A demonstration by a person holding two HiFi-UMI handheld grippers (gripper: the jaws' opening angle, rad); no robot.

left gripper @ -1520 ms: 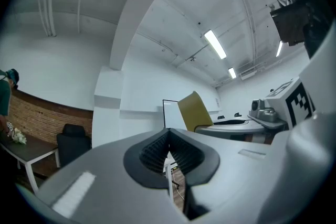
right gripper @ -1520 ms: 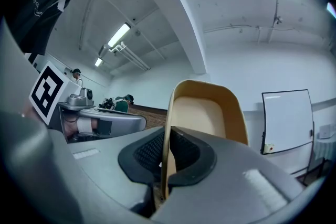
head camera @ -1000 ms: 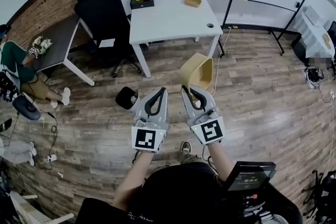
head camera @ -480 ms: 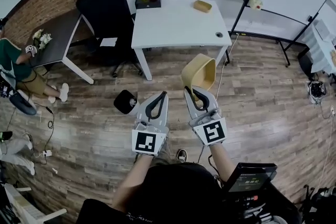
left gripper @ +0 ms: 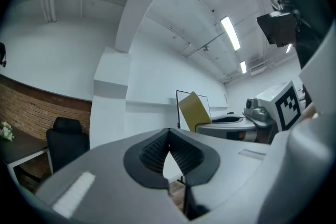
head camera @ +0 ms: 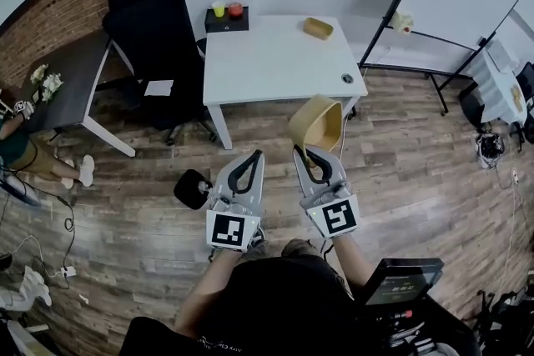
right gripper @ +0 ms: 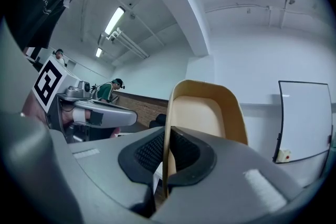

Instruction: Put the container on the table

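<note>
**Head view: tan container held up in front of the white table**

Head view shows the right gripper (head camera: 315, 152) pinching the container (head camera: 317, 122) by one thin side wall. The jaws are clamped tight on that wall. The container is not flat. It is tipped up on its edge, and its hollow side faces the person's right. Its long way runs from the jaws out toward the table (head camera: 275, 62). It hangs in the air over the wood floor (head camera: 400, 171), just in front of the table's near edge and not on it.

Right gripper view shows the same grip. The wall sits between the two dark pads (right gripper: 149, 152) like a slice, and the rest of the container rises above the jaws with its rounded end on top.

Next to it, the left gripper (head camera: 254, 154) is pressed closed with nothing inside. Left gripper view shows its pads meeting at the tip.

At the back of the table sits a small tan box (head camera: 318, 28), and a black tray (head camera: 227, 17) with a yellow cup and a red cup is at the far left corner
</note>
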